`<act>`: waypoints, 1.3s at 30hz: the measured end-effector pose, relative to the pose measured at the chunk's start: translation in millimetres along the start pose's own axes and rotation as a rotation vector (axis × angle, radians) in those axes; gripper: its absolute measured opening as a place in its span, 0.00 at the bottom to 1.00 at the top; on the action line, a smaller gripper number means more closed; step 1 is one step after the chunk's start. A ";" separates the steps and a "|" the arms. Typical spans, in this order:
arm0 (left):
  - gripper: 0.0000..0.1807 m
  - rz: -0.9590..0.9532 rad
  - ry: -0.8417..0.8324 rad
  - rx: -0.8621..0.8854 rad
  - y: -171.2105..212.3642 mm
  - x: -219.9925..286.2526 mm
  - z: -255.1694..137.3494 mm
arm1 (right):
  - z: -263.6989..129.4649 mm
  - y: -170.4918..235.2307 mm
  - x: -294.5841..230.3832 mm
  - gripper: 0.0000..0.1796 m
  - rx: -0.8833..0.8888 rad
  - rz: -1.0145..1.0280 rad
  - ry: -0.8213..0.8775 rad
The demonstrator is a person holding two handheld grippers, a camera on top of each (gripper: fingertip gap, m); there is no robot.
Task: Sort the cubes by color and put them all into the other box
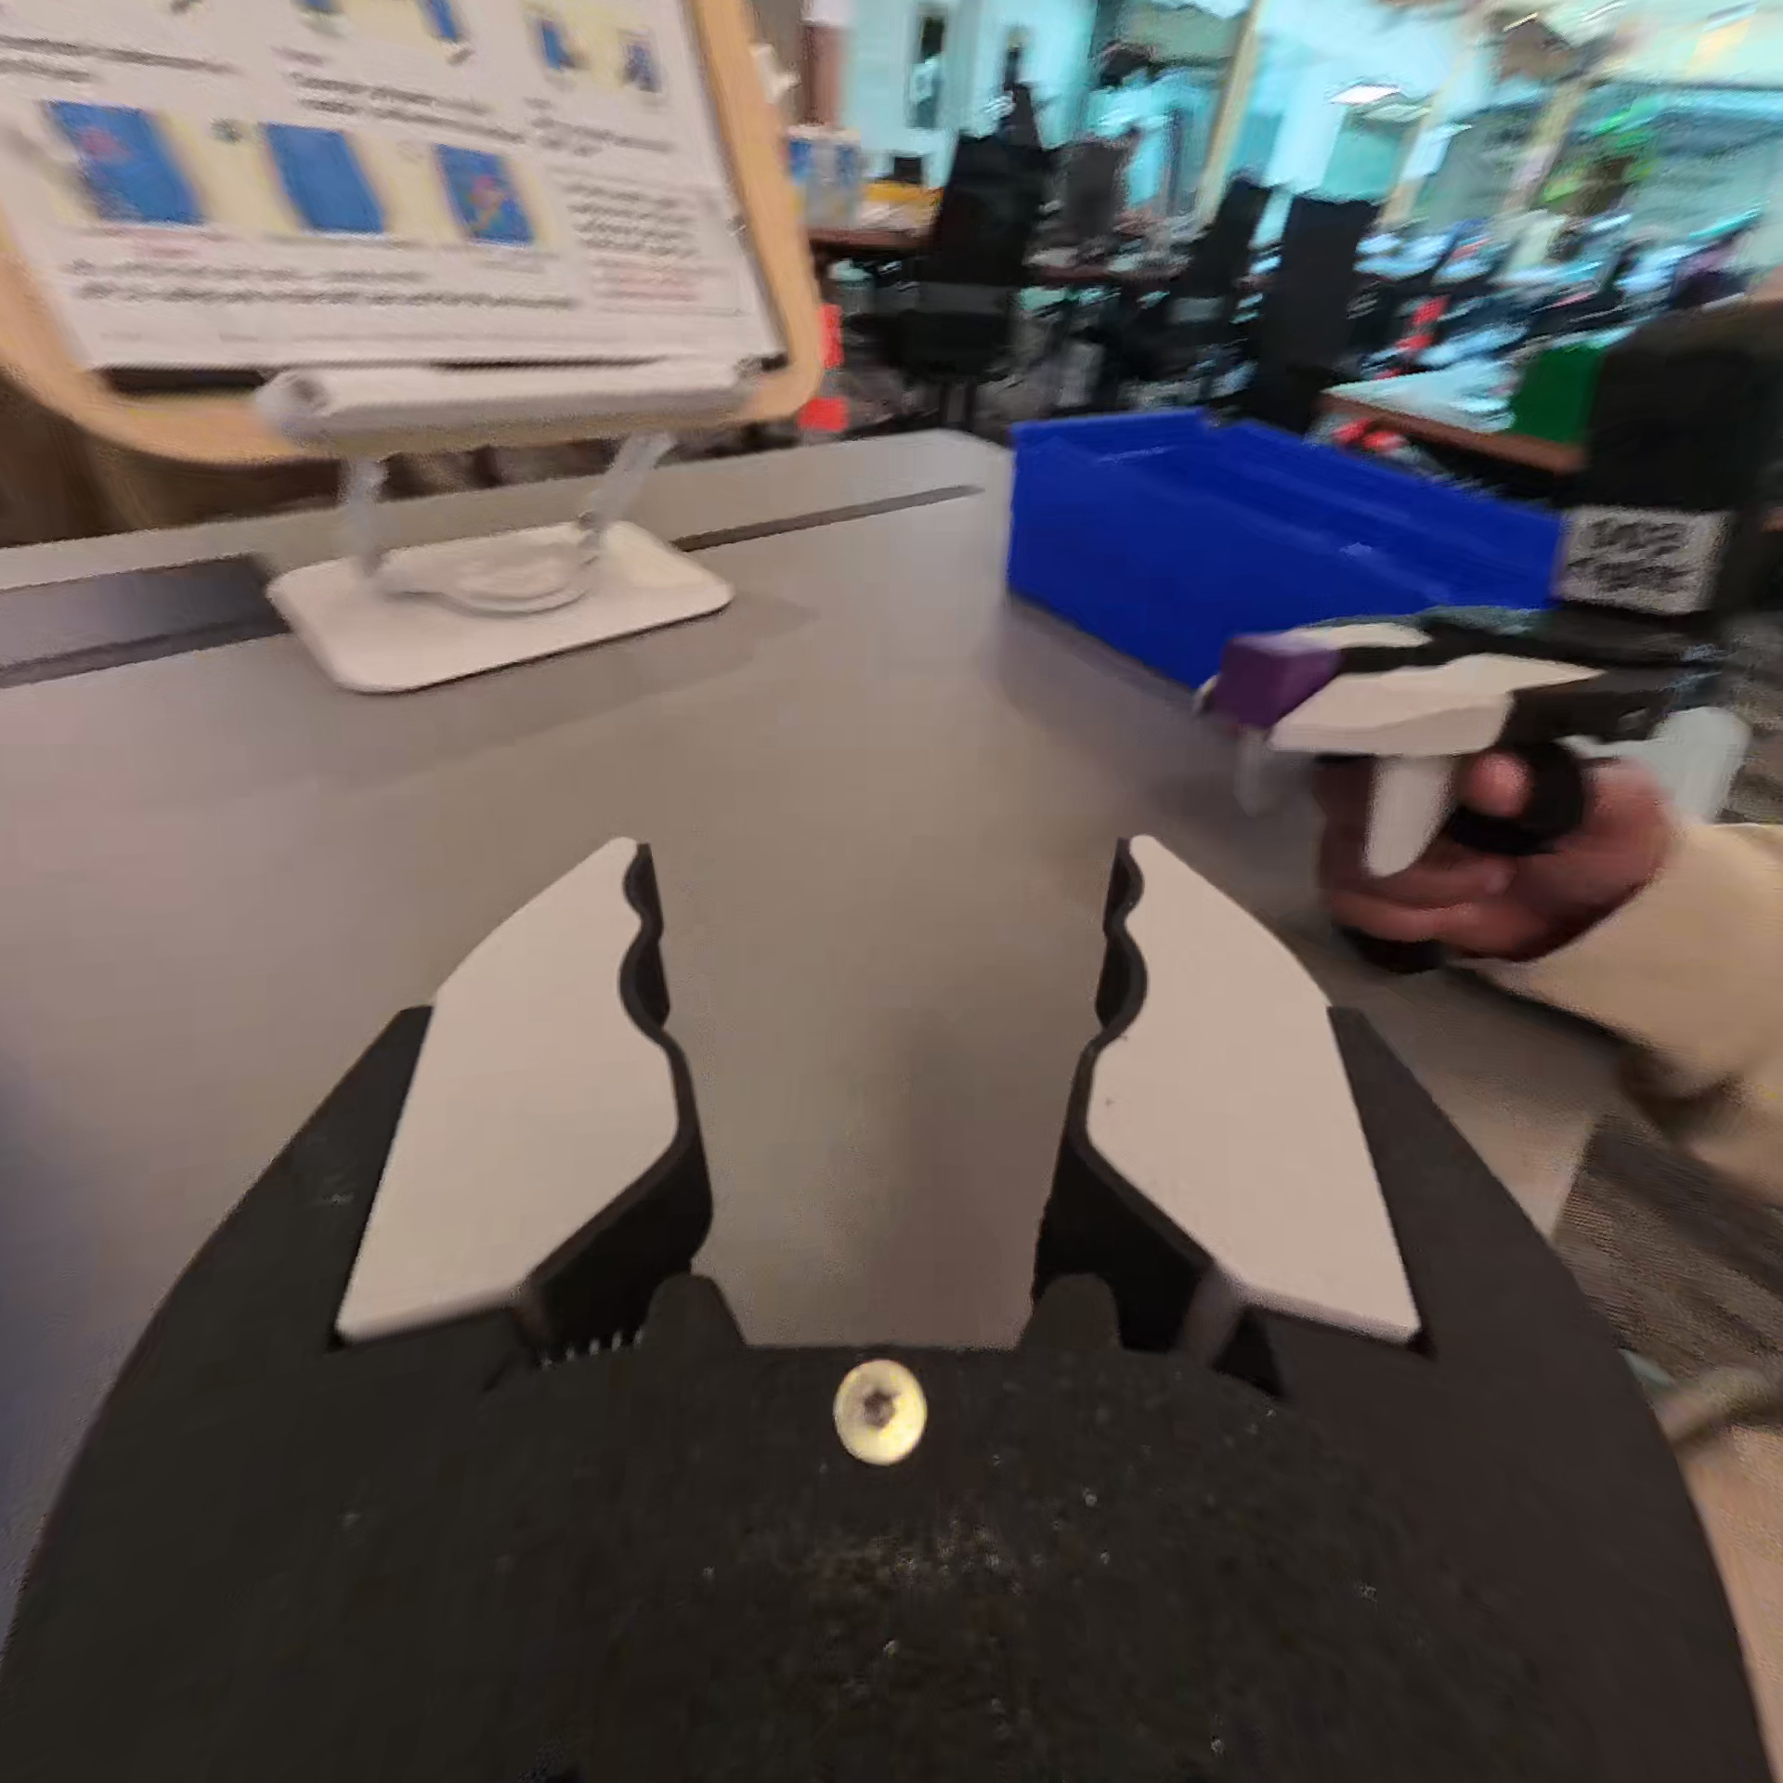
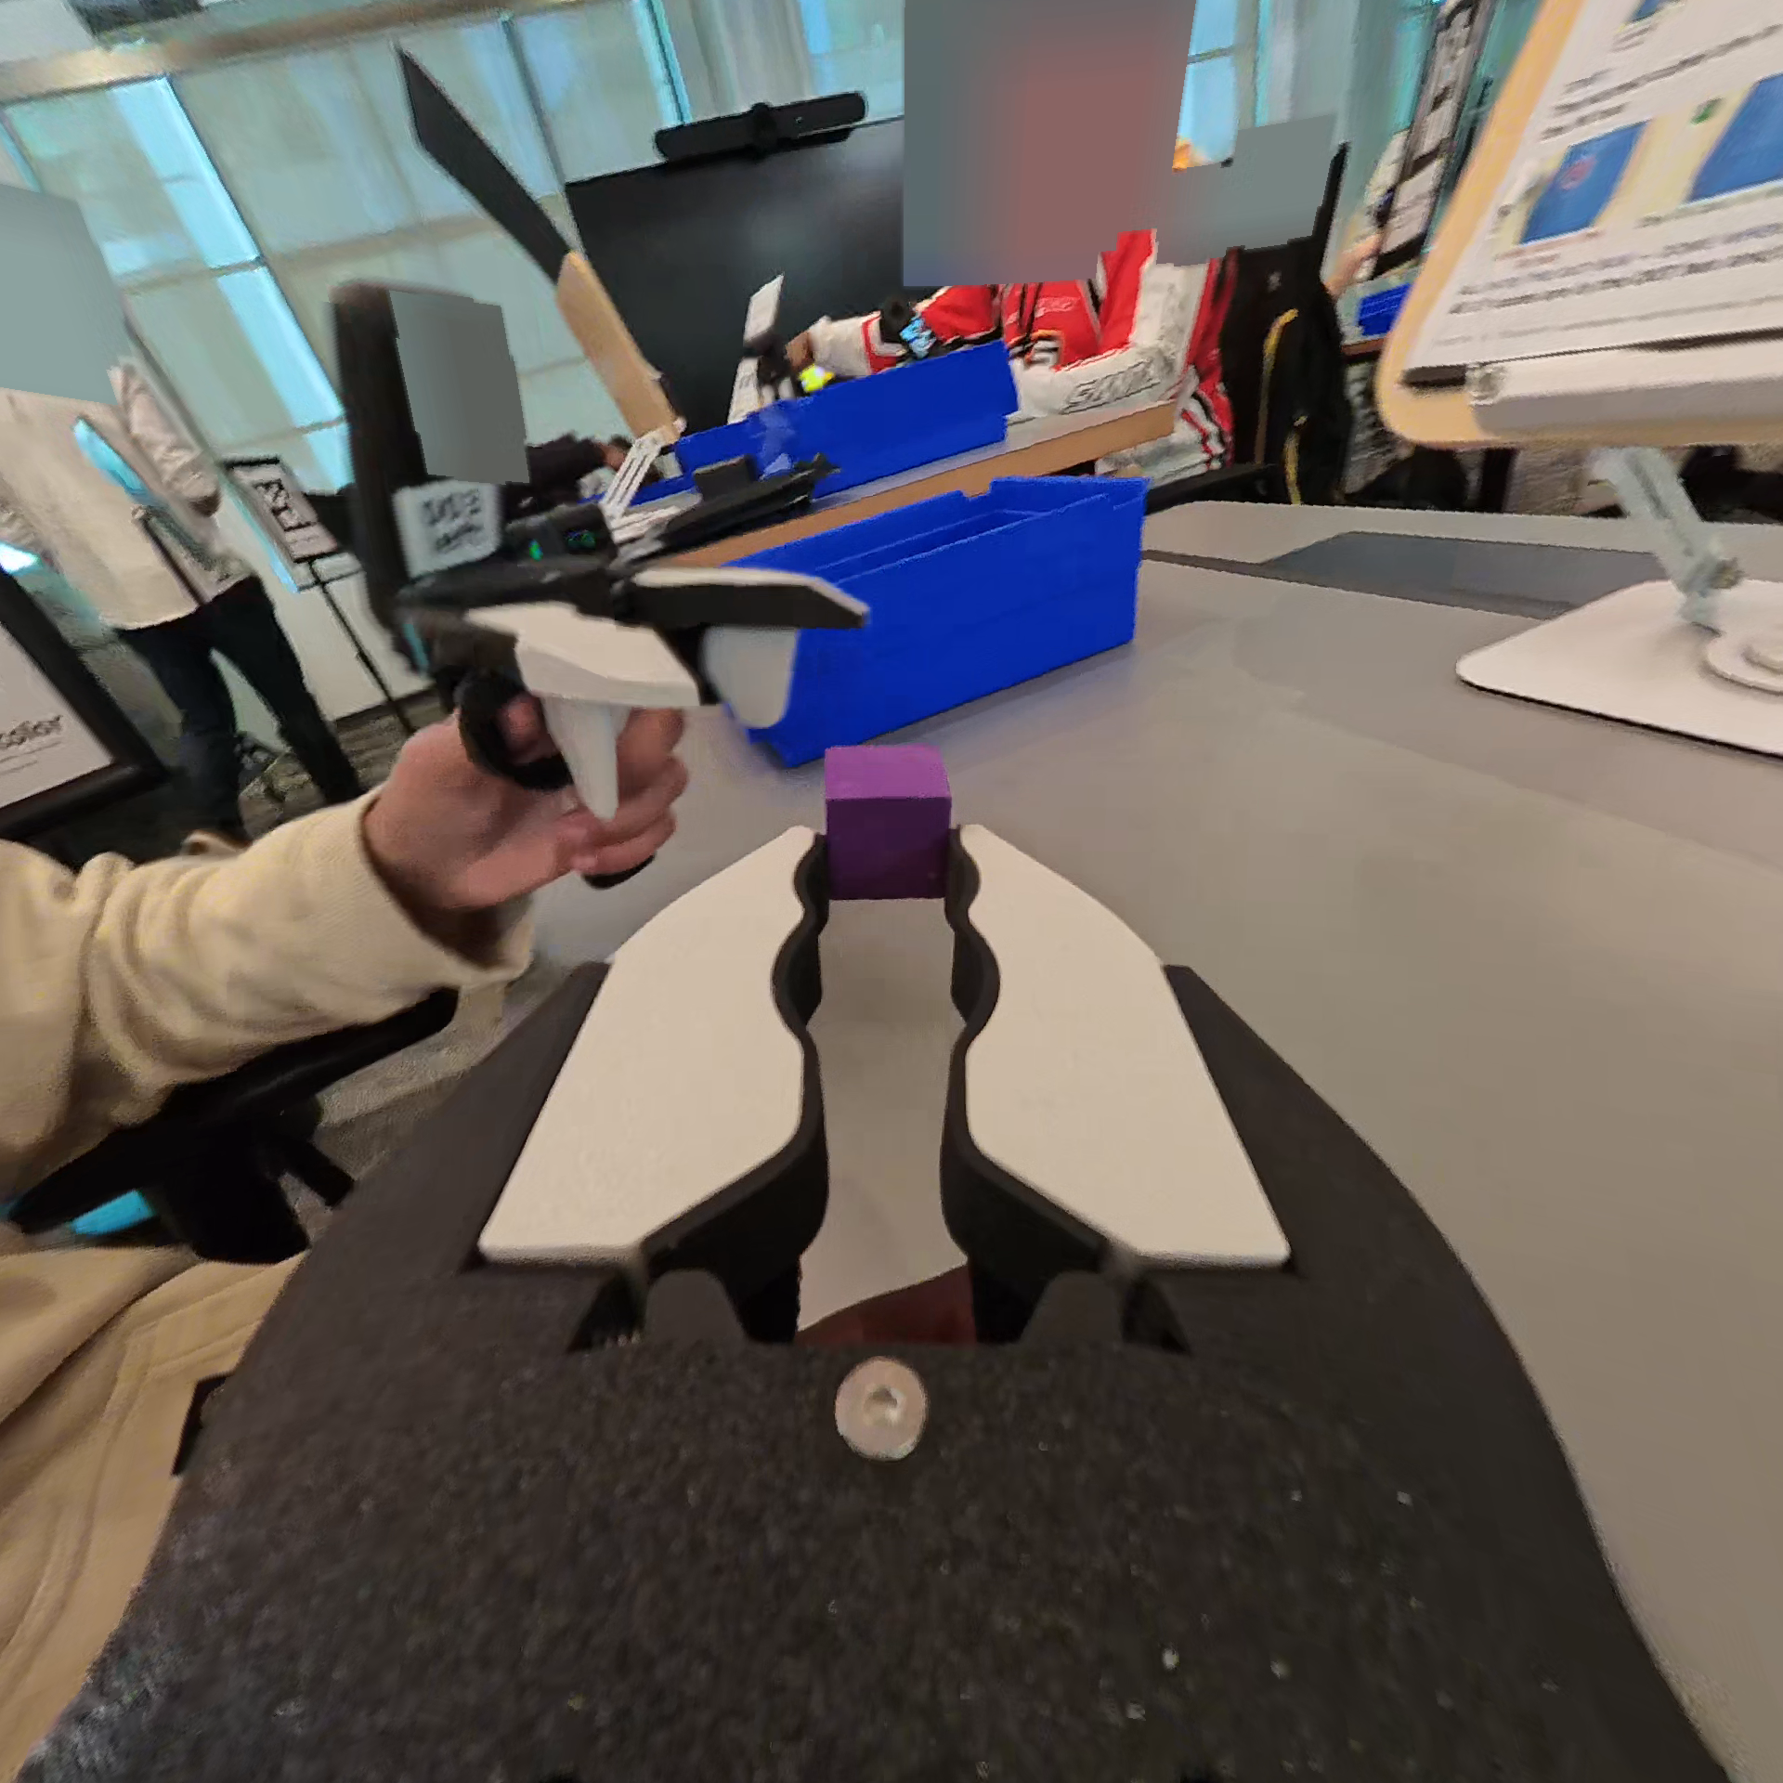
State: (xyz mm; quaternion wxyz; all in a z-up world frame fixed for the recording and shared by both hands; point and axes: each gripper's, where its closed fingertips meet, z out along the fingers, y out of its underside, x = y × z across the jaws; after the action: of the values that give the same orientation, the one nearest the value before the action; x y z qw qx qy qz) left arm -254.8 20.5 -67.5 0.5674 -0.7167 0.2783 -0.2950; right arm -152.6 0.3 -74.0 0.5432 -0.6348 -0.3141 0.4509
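We hold the right black-and-white two-finger gripper [image 2: 886, 849] clamped on a small purple cube [image 2: 886, 820], pinched between the fingertips and lifted clear of the smooth grey tabletop [image 2: 1351, 917]. Our left black-and-white two-finger gripper [image 1: 883, 859] has its jaws spread wide with nothing between them, over a bare stretch of the same table. In the right wrist view, a deep blue plastic bin [image 2: 965, 598] stands beyond the cube, near the far table edge, and the left gripper hangs in front of the bin's left end, partly covering it. To the right, a white metal stand [image 2: 1640, 666] props up a wooden board with printed instruction sheets [image 2: 1621, 241]. Another blue bin [image 2: 868, 415] sits on a farther table, where people stand. In the left wrist view the blue bin's inside is too blurred to judge.
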 end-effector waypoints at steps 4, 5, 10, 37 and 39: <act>0.45 -0.050 -0.048 -0.042 21.1 12.5 -16.3 | -14.2 4.0 6.2 0.13 0.019 -0.015 0.096; 0.46 -0.072 -0.023 -0.040 21.5 17.5 -17.3 | -15.1 3.7 6.9 0.13 0.016 -0.025 0.110; 0.45 -0.034 -0.010 -0.045 19.7 20.8 -14.6 | -11.4 -3.9 3.0 0.13 0.010 -0.038 0.099; 0.42 -0.010 0.011 -0.208 52.6 16.1 6.6 | -181.1 37.1 304.2 0.13 -1.016 0.213 0.661; 0.42 -0.003 0.010 -0.221 56.1 17.0 7.2 | -177.3 38.6 313.4 0.19 -1.000 0.199 0.693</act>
State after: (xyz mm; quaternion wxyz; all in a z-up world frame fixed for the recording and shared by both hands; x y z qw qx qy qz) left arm -241.7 1.4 -121.8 0.4829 -0.7740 0.3106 -0.2669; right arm 130.0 198.6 -183.4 0.2055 -0.9486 -0.2318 0.0650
